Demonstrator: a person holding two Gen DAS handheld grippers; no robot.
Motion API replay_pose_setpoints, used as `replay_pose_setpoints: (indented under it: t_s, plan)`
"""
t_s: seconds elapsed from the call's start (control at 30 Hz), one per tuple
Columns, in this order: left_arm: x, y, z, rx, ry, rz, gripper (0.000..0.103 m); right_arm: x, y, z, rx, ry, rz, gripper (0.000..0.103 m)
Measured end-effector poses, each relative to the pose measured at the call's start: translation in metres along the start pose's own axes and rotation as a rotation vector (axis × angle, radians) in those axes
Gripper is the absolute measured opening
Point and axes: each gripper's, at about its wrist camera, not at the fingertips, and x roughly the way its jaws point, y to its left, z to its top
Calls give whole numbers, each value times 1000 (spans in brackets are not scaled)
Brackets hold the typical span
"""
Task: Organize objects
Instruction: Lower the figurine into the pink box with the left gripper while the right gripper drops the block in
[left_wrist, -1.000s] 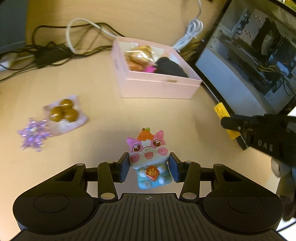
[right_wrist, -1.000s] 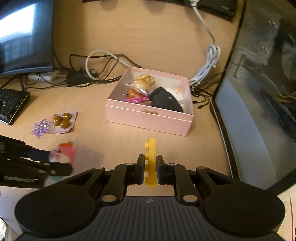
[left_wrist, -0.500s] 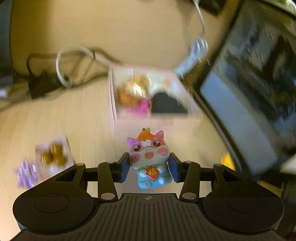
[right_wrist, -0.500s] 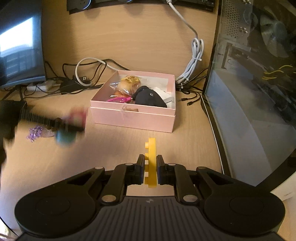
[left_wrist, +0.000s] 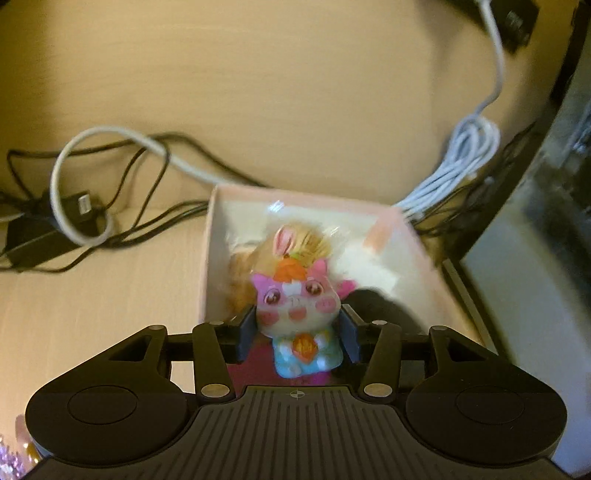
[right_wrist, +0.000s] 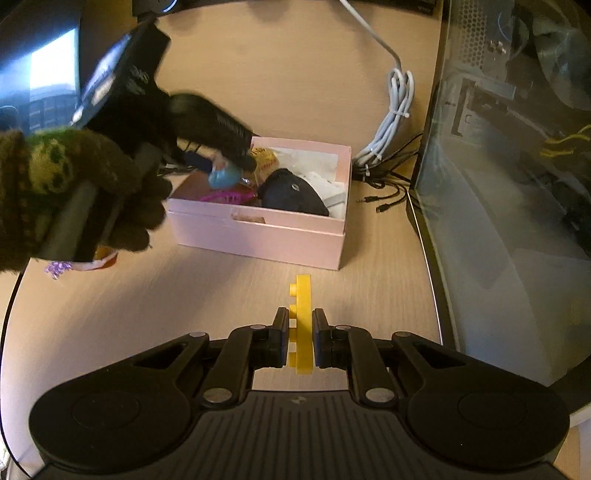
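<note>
Right now your left gripper (left_wrist: 297, 332) is over the open pink box (left_wrist: 212, 258), and the cartoon pig figurine (left_wrist: 297, 314) sits between its two blue pads (left_wrist: 245, 334). Those jaws have just been opening a little; in the left wrist view a thin gap seems to show on each side of the toy's body, so the pads no longer look pressed against it, though blur makes this hard to judge. The figurine is upright, face toward the camera, above the box's near left part, with a wrapped golden item (left_wrist: 306, 240) and a dark object (left_wrist: 373, 306) lying in the box behind it. From the right wrist view you can see your gloved left hand (right_wrist: 74, 192) around the handle and the toy's blue underside (right_wrist: 223, 175) just over the box's left end. Your right gripper (right_wrist: 300, 334) is closed tight on the yellow toy brick (right_wrist: 301, 321), which stands edge-up between the pads, its far end pointing toward the box's front wall (right_wrist: 258, 236). It sits above the wooden desk (right_wrist: 184, 306), short of the box and near the glass-sided computer case (right_wrist: 517, 184).
</note>
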Motion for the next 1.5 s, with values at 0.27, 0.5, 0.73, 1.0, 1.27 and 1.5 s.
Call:
replay_pose_setpoints:
  t_s: [0.27,0.5,0.73,1.0,1.27,1.5]
  plan:
    - [-21,1,-11,17,-25,27,52,19,-8,2,13,18,23,12]
    - [-47,2,-4,11,-25,-16,52,30,-7,30,-5,-6,30,12]
    - [-84,21,-20,29,-73,-46,52,38,-6,76,17,-89,17,13]
    - [-111,46,-79,19,30,57,52,81,-5,174,95,-187,-54,38]
    - [-133,64,-83,-7,23,92,52,88,2,157,114,-131,-13,84]
    - [-133,71,-85,8,36,83,52,78,24,109,42,-103,-4,103]
